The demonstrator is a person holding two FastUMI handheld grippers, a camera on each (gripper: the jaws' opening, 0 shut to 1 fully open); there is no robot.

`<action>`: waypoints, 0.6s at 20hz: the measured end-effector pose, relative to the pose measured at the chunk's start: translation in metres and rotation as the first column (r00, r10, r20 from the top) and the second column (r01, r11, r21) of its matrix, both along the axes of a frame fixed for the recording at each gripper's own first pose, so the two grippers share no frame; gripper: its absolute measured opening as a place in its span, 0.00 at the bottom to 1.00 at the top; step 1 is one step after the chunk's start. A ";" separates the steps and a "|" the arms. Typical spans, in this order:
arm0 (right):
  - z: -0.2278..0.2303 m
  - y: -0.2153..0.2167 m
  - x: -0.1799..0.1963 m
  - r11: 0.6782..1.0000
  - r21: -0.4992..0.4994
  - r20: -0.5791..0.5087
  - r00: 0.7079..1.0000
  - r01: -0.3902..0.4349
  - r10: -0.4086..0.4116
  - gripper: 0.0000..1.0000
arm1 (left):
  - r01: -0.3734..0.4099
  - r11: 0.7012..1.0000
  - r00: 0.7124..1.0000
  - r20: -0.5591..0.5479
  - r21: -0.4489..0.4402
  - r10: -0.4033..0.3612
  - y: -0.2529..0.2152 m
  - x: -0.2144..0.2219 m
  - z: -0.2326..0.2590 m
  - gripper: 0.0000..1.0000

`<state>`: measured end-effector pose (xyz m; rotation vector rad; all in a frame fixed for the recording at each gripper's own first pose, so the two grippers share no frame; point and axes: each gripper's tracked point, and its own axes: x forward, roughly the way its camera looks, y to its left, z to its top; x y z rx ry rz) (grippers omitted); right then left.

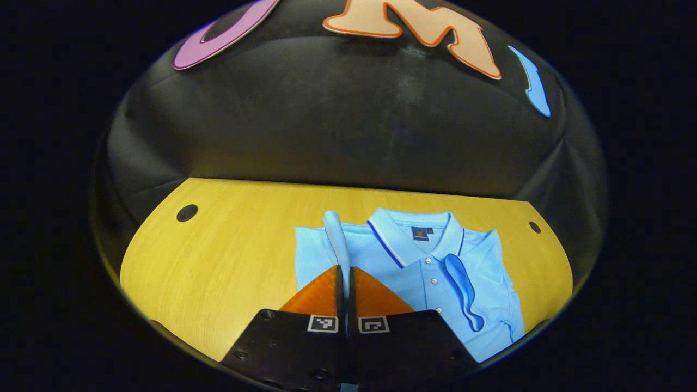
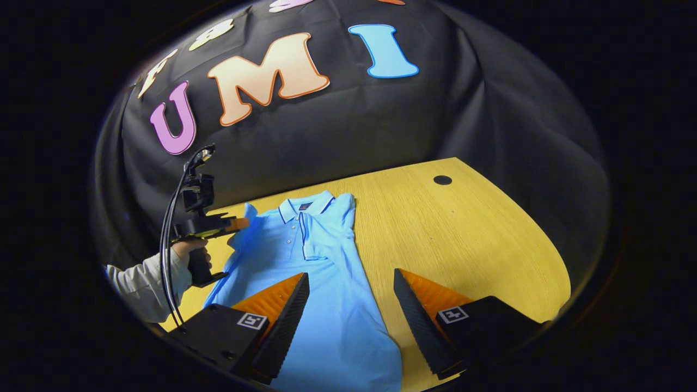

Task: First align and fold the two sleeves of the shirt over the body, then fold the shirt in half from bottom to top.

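Note:
A light blue polo shirt (image 1: 425, 272) lies face up on the yellow wooden table (image 1: 218, 256), collar toward the wall. My left gripper (image 1: 345, 268) is shut on one sleeve (image 1: 335, 234), whose fabric rises in a strip between the fingers. The other sleeve (image 1: 463, 288) lies folded over the body. In the right gripper view the shirt (image 2: 326, 316) runs down between the fingers of my right gripper (image 2: 351, 288), which hangs open above its lower half. Farther left in that view a hand (image 2: 190, 247) holds the left gripper (image 2: 239, 223) at the raised sleeve (image 2: 248, 212).
The table has round cable holes (image 1: 187, 213) (image 1: 535, 227) (image 2: 442, 179) near its far corners. Bare wood (image 2: 463, 239) lies to the right of the shirt in the right gripper view. The black cloth wall (image 1: 348, 125) stands right behind the table.

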<state>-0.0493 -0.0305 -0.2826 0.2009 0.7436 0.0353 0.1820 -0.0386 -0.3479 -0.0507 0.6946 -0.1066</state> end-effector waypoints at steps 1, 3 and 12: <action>0.000 -0.001 -0.001 1.000 0.001 -0.001 1.000 0.004 -0.004 0.98 | 0.017 1.000 1.000 -0.001 0.000 -0.017 -0.009 -0.001 -0.002 0.00; -0.003 -0.004 -0.002 1.000 -0.001 -0.002 1.000 0.013 -0.013 0.98 | 0.047 0.999 0.999 -0.002 0.003 -0.047 -0.025 -0.003 -0.007 0.00; -0.005 0.001 0.005 0.996 -0.008 0.006 0.996 0.085 -0.085 0.98 | 0.146 0.985 0.987 -0.061 -0.093 -0.152 -0.058 -0.016 -0.029 0.51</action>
